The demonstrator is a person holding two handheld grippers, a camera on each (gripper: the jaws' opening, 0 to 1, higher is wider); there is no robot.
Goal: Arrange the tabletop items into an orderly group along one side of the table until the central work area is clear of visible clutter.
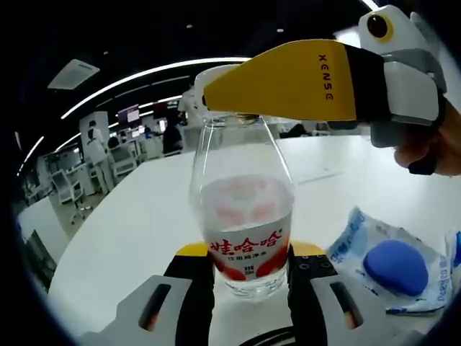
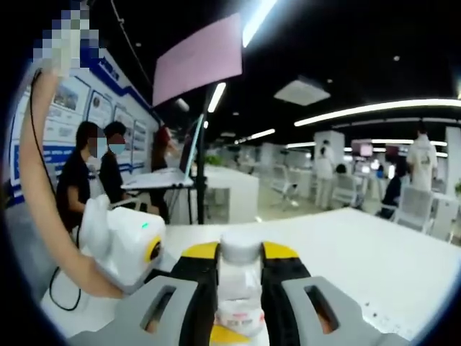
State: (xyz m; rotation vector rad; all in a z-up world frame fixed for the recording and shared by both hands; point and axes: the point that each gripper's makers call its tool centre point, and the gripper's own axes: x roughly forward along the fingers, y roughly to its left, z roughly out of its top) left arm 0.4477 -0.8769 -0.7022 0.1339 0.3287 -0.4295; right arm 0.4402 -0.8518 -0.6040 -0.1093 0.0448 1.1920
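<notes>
The bottle (image 1: 241, 209) stood on the table (image 1: 137, 223), its base clamped by the left gripper (image 1: 251, 277). The right gripper (image 2: 240, 288) was closed on its cap (image 2: 240, 249). Opposed pulls risked tipping it toward the packet (image 1: 392, 263) beside it.

White table (image 1: 137, 216) carries a clear bottle (image 1: 241, 216) and blue packet (image 1: 392, 263).
</notes>
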